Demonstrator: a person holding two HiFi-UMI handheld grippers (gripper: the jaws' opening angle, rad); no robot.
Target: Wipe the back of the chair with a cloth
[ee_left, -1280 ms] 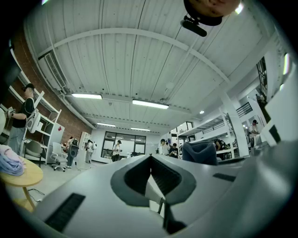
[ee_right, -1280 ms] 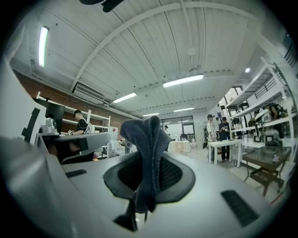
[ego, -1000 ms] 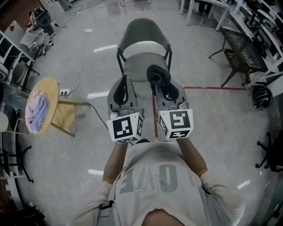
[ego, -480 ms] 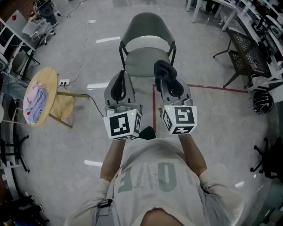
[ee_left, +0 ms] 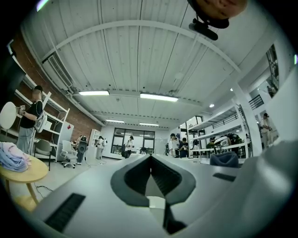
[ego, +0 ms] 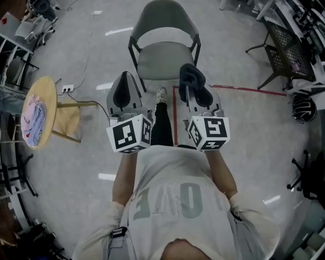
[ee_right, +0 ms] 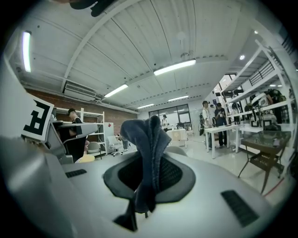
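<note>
The grey chair (ego: 165, 58) with a curved backrest (ego: 161, 14) and black legs stands on the floor ahead, its seat facing me. My right gripper (ego: 189, 84) is shut on a dark blue cloth (ego: 192, 76), which sticks up from the jaws as a folded bunch (ee_right: 148, 139). My left gripper (ego: 124, 77) is held beside it, shut with nothing between its jaws (ee_left: 150, 159). Both grippers are short of the seat's front edge and tilt upward, so the two gripper views show mostly ceiling. The cloth (ee_left: 224, 159) also shows at the right of the left gripper view.
My leg and shoe (ego: 161, 97) show between the grippers. A round wooden table (ego: 48, 89) with a pink cloth (ego: 31, 119) stands at the left, a power strip (ego: 66, 89) with cable beside it. Red floor tape (ego: 244, 89) and a black mesh chair (ego: 284, 48) lie to the right. People stand far off.
I have stepped toward the chair, which now sits nearer. A leg has swung forward between the grippers, and they have drawn slightly apart. The cloth stays in the right gripper.
</note>
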